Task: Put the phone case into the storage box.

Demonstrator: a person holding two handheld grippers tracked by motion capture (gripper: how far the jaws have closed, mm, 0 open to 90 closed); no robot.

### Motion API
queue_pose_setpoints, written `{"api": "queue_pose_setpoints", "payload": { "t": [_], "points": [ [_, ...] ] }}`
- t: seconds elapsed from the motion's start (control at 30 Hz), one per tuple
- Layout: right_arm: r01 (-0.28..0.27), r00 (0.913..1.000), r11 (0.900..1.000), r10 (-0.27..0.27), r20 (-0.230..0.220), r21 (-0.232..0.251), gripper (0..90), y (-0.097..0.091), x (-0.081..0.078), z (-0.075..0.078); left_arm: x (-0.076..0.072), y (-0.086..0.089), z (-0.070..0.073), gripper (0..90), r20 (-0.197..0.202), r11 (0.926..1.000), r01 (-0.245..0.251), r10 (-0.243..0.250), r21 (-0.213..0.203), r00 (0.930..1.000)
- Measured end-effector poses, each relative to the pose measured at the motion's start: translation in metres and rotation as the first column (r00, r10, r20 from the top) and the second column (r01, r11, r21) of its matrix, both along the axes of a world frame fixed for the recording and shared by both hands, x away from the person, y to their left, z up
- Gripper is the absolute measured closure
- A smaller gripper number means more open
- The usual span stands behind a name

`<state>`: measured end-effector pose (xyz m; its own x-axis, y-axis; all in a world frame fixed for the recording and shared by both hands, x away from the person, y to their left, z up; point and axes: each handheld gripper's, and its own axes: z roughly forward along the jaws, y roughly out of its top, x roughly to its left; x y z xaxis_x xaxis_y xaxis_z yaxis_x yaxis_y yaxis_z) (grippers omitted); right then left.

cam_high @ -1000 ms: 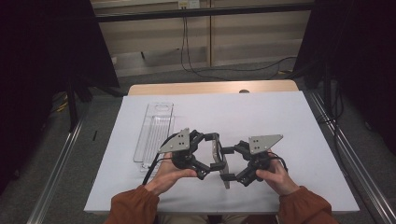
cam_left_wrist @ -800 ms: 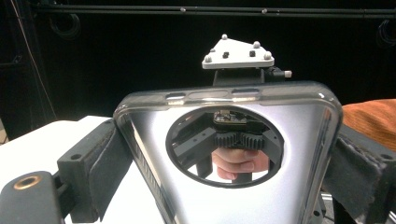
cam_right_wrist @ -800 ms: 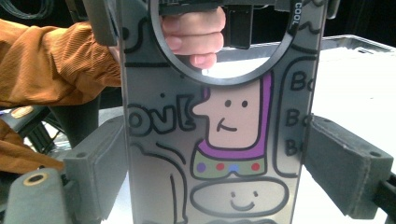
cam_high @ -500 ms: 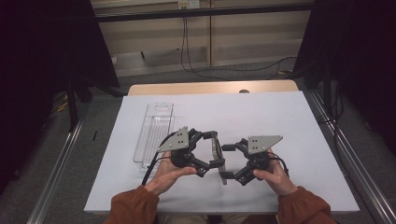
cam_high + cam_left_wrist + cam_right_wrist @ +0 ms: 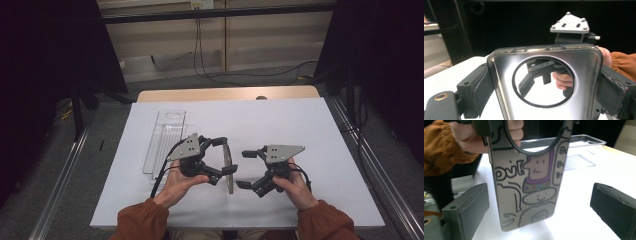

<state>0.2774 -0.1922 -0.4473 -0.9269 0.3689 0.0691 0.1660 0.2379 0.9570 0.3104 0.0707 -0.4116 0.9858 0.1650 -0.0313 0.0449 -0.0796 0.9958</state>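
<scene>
Two hand-held black grippers meet low over the white-topped counter (image 5: 300,125), one in each of the person's hands. The left gripper (image 5: 224,156) has its fingers (image 5: 477,92) pressed against both long edges of a clear phone case with cartoon doodles and a black ring (image 5: 229,167), holding it on edge between the two tools, just above the counter. From the right gripper view the case (image 5: 529,175) stands upright, drawings facing the camera, between the spread pads. The right gripper (image 5: 248,169) has its fingers (image 5: 467,207) wide apart, not touching the case. A clear plastic tray (image 5: 165,137) lies flat on the counter to the left, apart from both hands.
</scene>
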Motion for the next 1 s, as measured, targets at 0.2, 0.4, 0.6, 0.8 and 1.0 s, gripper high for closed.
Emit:
{"api": "queue_pose_setpoints", "payload": {
  "t": [0.2,0.4,0.6,0.8,1.0],
  "points": [
    [0.043,0.999,0.9991,-0.043,0.014,0.001,1.4,-0.001,-0.002,0.0,0.003,0.007,0.003,11.1,0.001,0.9995,-0.03,0.03,0.007,0.9995],
    [0.121,0.9924,0.9925,-0.121,0.02,0.021,0.8,-0.008,-0.002,-0.001,0.002,0.011,0.003,11.2,-0.014,0.9991,-0.042,0.043,0.009,0.999],
    [0.195,0.9802,0.9798,-0.197,0.025,0.041,0.0,-0.017,-0.003,0.001,0.002,0.015,0.003,11.3,-0.026,0.9979,-0.065,0.065,0.0,0.9976],
    [0.279,0.9568,0.9594,-0.282,0.072,0.041,0.0,-0.021,-0.01,0.001,0.0,0.021,0.004,11.4,-0.023,0.9958,-0.091,0.091,0.007,0.9956],
    [0.352,0.9321,0.9355,-0.353,0.079,0.034,0.0,-0.029,-0.017,-0.001,-0.001,0.028,0.005,11.4,-0.03,0.9939,-0.108,0.108,0.022,0.9936]
  ]
}}
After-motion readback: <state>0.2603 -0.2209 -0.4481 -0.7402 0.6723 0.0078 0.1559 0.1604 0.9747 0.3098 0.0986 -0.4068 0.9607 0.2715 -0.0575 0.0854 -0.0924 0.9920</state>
